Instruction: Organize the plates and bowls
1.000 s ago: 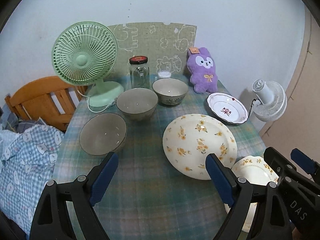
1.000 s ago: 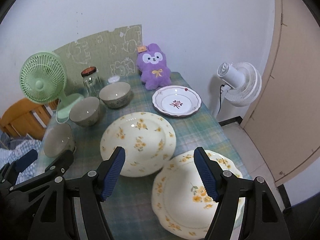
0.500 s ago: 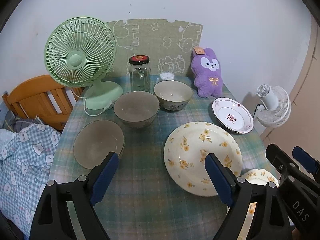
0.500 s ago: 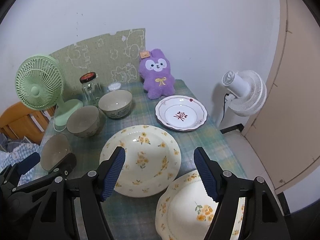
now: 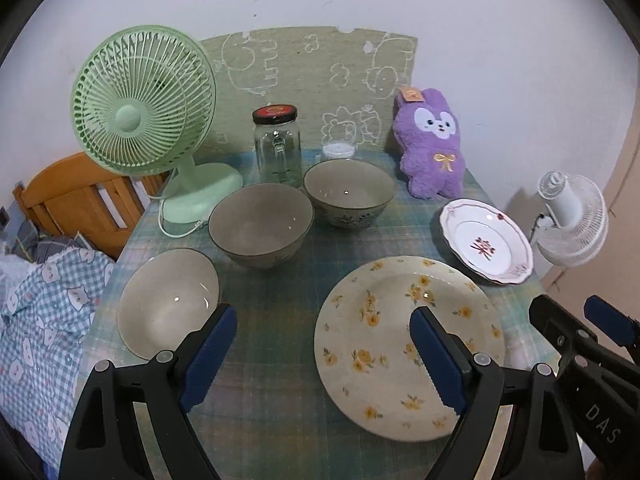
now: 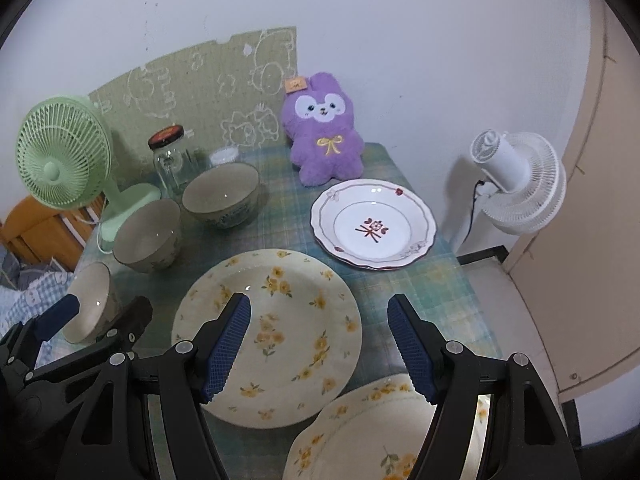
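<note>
Three grey bowls stand on the checked table: a near one (image 5: 168, 302), a middle one (image 5: 260, 230) and a far one (image 5: 347, 193). A large yellow-flowered plate (image 5: 404, 340) lies in the middle, also in the right wrist view (image 6: 272, 328). A white plate with a red motif (image 6: 374, 226) lies at the far right. A second flowered plate (image 6: 360, 436) lies at the near edge under my right gripper (image 6: 320, 344). My left gripper (image 5: 324, 356) is open and empty above the table, between the near bowl and the large plate. My right gripper is open and empty.
A green desk fan (image 5: 142, 100), a glass jar with a red lid (image 5: 278, 146), a small white-lidded pot (image 5: 338, 150) and a purple plush rabbit (image 5: 432, 144) stand along the back. A white fan (image 6: 516, 180) stands beyond the table's right edge. A wooden chair (image 5: 76, 196) is at left.
Both grippers have moved forward over the table, so bowls and plates look nearer. The near flowered plate has slid out of the left wrist view. Both grippers stayed open.
</note>
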`<action>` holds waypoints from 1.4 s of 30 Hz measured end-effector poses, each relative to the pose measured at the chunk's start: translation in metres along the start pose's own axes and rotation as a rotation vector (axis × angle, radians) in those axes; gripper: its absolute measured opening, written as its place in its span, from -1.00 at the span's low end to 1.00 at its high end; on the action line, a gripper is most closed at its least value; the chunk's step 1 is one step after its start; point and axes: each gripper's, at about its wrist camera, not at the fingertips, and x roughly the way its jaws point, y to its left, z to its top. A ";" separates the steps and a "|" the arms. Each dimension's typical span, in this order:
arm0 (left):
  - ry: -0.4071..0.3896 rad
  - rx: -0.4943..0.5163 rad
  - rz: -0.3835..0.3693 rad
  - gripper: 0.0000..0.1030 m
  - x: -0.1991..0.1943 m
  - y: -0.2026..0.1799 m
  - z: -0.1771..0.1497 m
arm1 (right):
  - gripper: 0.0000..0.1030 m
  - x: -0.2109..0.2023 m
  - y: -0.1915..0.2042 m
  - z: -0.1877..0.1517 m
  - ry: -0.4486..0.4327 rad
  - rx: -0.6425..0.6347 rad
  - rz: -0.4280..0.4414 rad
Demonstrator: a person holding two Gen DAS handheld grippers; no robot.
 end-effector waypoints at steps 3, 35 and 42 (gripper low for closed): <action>0.016 -0.009 0.005 0.72 0.013 -0.004 0.001 | 0.44 0.010 -0.003 0.001 0.004 -0.016 0.005; 0.196 -0.016 0.073 0.25 0.105 -0.030 -0.023 | 0.32 0.123 -0.017 -0.004 0.173 -0.071 0.055; 0.218 -0.016 0.096 0.10 0.111 -0.029 -0.024 | 0.07 0.136 -0.015 -0.008 0.207 -0.072 0.056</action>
